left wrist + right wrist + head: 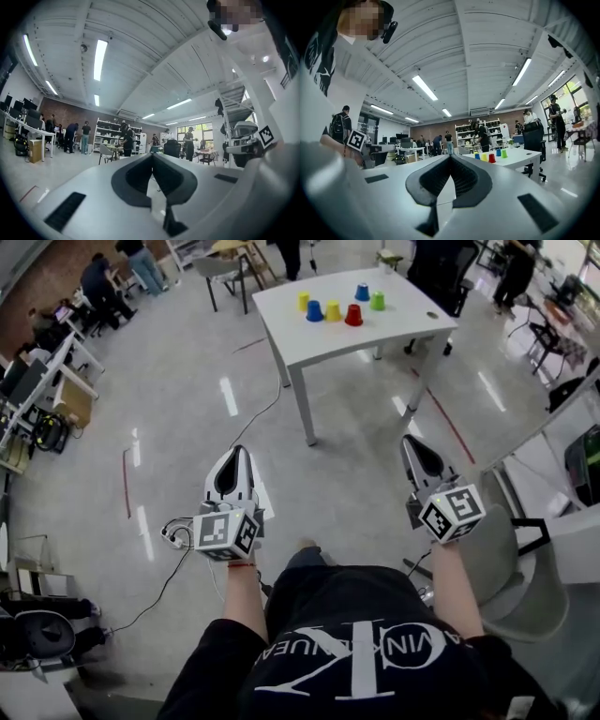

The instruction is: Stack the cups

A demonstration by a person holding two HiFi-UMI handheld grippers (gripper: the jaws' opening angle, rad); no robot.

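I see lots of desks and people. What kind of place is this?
Probably a big open office or lab: desks with computers, storage shelves, and a white table holding colourful cups.

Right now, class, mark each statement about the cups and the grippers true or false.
1. The red cup stands on the white table. True.
2. The red cup is stacked on the green cup. False: they stand apart, side by side.
3. The right gripper holds a cup. False: it is shut on nothing, far from the table.
4. The left gripper is shut and empty. True.
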